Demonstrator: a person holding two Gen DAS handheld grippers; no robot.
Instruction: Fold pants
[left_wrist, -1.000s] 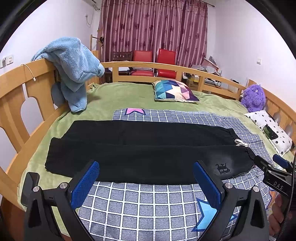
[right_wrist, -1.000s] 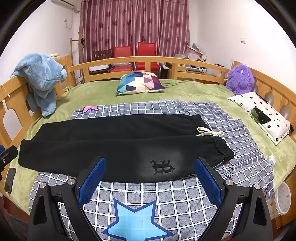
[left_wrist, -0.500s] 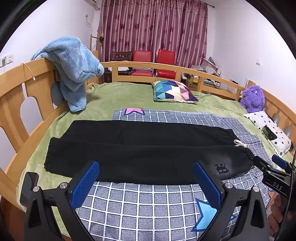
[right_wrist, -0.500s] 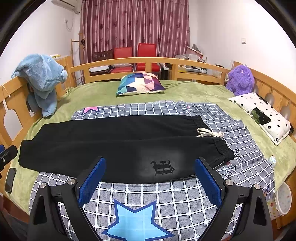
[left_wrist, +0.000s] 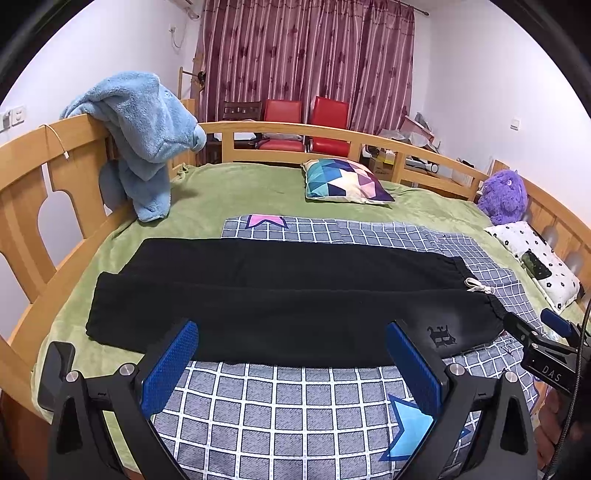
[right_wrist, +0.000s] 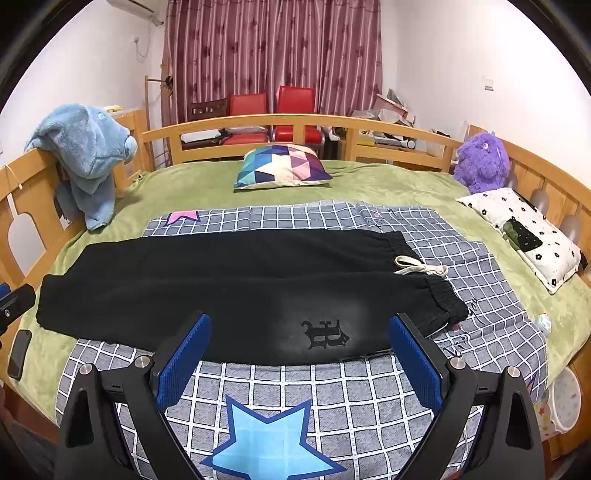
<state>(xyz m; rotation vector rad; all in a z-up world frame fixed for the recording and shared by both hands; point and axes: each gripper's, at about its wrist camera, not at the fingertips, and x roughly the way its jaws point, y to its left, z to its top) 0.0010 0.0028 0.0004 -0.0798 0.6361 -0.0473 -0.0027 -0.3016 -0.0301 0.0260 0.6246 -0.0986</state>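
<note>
Both the left gripper (left_wrist: 291, 354) and right gripper (right_wrist: 299, 349) hover with jaws spread above the black pants (right_wrist: 236, 280), which lie flat, seemingly folded lengthwise, on the checked blanket (right_wrist: 332, 398).

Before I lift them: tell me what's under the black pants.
The black pants lie mostly on the grey checked sheet; their leg ends overhang onto the green blanket. Whatever lies beneath the fabric is hidden.

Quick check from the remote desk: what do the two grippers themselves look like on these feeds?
Both match: the left gripper and right gripper have black angular frames with silver bolt heads, and two fingers faced with blue textured pads. In the left wrist view the right gripper's body appears at the edge, lettered "DAS", with a blue tip and a black cable running beside it.
</note>
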